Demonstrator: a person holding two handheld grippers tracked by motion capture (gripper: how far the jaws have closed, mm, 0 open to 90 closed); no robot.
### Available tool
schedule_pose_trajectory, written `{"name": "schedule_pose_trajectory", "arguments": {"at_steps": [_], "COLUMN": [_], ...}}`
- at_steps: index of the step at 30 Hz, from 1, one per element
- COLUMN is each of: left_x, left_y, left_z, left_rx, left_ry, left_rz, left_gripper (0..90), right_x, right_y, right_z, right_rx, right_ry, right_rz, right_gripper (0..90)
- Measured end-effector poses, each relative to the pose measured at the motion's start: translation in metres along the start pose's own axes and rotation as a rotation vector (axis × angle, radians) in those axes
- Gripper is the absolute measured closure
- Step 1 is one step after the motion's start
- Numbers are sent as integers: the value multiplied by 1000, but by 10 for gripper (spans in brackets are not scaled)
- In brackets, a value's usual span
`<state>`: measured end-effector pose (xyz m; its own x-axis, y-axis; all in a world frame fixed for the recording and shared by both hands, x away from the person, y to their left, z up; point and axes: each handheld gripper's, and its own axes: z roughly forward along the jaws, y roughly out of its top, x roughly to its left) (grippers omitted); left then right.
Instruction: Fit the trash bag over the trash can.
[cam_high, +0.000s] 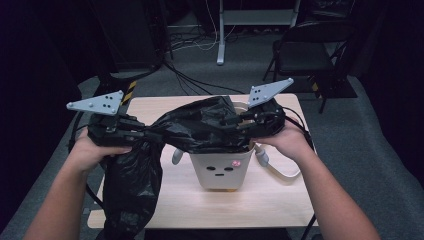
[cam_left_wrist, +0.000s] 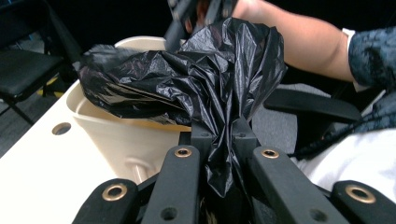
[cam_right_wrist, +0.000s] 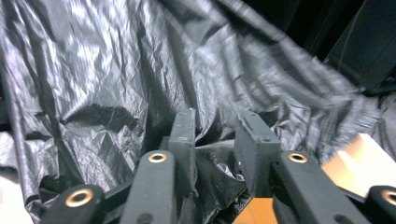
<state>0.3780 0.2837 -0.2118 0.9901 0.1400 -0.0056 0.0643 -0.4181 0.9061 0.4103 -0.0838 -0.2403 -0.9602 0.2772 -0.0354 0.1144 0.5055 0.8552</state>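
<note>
A black plastic bag (cam_high: 200, 125) is stretched over the top of a small cream bin (cam_high: 220, 172) with a face drawn on its front. One end of the bag hangs off the table's left front. My left gripper (cam_high: 150, 132) is shut on a bunched fold of the bag (cam_left_wrist: 210, 70), which runs down between its jaws (cam_left_wrist: 219, 135) beside the bin (cam_left_wrist: 121, 135). My right gripper (cam_high: 227, 120) is over the bin's rim, pushed into the bag (cam_right_wrist: 116, 70). Its jaws (cam_right_wrist: 215, 126) stand apart with loose film between them, and the pads do not visibly press on it.
The bin stands mid-table on a light wooden table (cam_high: 270, 195) with a round hole (cam_left_wrist: 61, 128) in its top. A white cable (cam_high: 280, 172) loops at the bin's right. A dark folding chair (cam_high: 305, 50) and floor cables lie beyond the far edge.
</note>
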Motion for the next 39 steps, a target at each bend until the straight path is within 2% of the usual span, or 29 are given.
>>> {"name": "schedule_pose_trajectory", "arguments": {"at_steps": [1, 3, 6, 11, 12, 15, 19, 23, 30, 36, 39], "left_x": [1, 3, 6, 15, 17, 21, 28, 34, 36, 35, 34], "left_y": [3, 8, 17, 26, 27, 30, 30, 30, 35, 39, 41], "left_z": [2, 6, 13, 29, 33, 44, 55, 64, 83, 92, 97], "left_rx": [-7, -15, -11, 17, 28, 70, 96, 98, 118, 118, 122], "left_ry": [1, 1, 13, 18, 23, 33, 40, 35, 28, 23, 23], "left_rz": [2, 4, 9, -6, -6, -14, -28, -42, -35, -32, -27], "left_gripper": [841, 841, 840, 840, 840, 840, 839, 839, 838, 836, 832], "right_x": [0, 2, 6, 6, 6, 3, -3, -5, 9, 18, 19], "right_y": [-1, -2, -3, -4, -4, -6, -9, -9, 3, 13, 16], "right_z": [2, 4, 7, 7, 7, 6, -6, -22, -39, -36, -27], "right_rx": [17, 54, 85, 88, 90, 86, 36, -26, -96, -130, -118], "right_ry": [13, 23, 58, 92, 92, 64, 13, -1, -2, 22, 1], "right_rz": [-2, -30, -46, -38, -35, -11, 23, 47, 13, -5, -15], "right_gripper": [821, 896, 898, 894, 873, 730, 676, 645, 546, 476, 483]}}
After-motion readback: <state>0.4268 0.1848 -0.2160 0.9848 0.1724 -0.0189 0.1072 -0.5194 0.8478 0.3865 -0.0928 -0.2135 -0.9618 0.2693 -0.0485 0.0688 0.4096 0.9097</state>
